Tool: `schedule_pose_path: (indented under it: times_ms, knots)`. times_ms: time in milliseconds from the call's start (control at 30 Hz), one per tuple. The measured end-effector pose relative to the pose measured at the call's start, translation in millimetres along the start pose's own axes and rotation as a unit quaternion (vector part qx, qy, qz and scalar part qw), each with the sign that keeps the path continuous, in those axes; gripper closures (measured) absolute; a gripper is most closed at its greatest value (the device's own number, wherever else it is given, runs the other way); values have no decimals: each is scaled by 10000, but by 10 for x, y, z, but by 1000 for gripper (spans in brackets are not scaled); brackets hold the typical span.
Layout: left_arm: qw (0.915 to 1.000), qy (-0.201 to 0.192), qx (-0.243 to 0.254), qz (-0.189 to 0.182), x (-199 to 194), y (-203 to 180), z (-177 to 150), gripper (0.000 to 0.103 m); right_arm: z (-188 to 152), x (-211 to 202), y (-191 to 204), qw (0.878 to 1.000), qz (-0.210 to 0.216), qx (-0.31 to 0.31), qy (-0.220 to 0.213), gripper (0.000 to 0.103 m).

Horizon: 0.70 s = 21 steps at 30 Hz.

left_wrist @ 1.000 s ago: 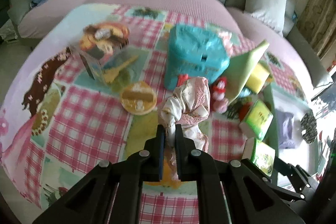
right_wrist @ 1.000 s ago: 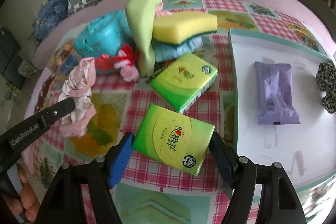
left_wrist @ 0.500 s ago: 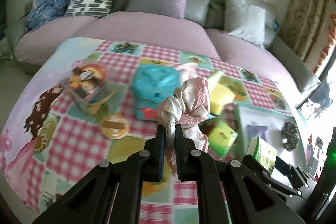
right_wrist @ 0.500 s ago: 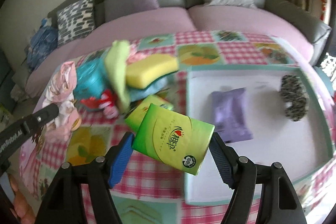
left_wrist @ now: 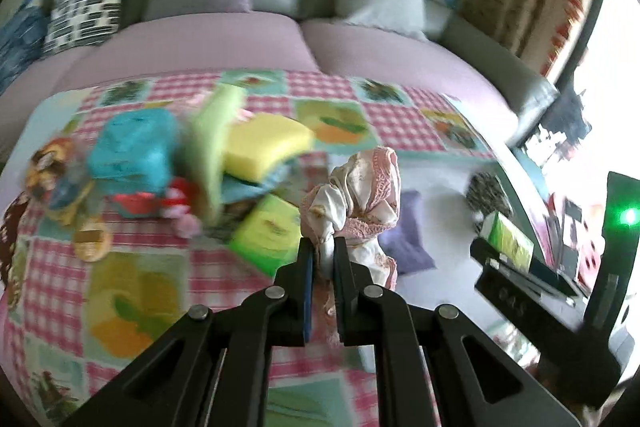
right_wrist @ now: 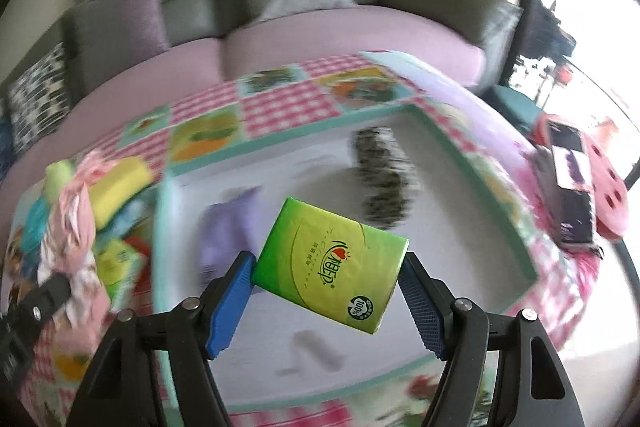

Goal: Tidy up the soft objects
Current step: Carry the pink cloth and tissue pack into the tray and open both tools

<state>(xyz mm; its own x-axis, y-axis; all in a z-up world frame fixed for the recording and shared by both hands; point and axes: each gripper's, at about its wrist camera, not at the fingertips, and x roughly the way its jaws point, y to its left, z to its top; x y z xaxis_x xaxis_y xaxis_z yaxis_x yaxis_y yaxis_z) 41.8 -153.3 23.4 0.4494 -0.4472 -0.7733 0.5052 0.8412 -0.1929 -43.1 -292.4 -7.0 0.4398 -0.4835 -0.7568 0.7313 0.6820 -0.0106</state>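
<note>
In the left wrist view, the left tongs [left_wrist: 321,247] are pinching a bunched pink-and-white cloth [left_wrist: 360,199], which is standing up from the nearly closed jaws, long axis rising away from the camera, over the near edge of the white tray [left_wrist: 440,187]. A purple packet [left_wrist: 404,235] and a leopard-print scrunchie [left_wrist: 486,189] are already lying in the tray, while a yellow sponge [left_wrist: 266,143], a teal pack [left_wrist: 132,155] and a second green tissue pack [left_wrist: 272,227] are waiting on the checked desk [left_wrist: 60,267], so the sorting looks partly done. In the right wrist view, the right tongs [right_wrist: 326,275] are gripping a green tissue pack [right_wrist: 330,265] by its short ends, long axis running across between the blue pads and tilted down to the right, printed face toward the camera, hanging above the tray's white floor, not yet set down.
</note>
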Motion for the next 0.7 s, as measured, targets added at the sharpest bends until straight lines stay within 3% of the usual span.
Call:
schedule_pose_path:
  times_ms: [133,267,567,700]
  knots:
    - [9984,339,426,-137,169,-299,-127,94,19,86,-293,9991,-249,333,63,28]
    - [9957,607,691,-50,312,-429,-226,94,0,155,-442,9979,-377,498,175,28]
    - [9911,1234,497,-66,602,-359,-329,93,-78,375,-348,9976,-332,222,574,28]
    - [9905,1300,443,-95,620,-343,-345,93,-114,428,-304,9970,-333,141,684,28]
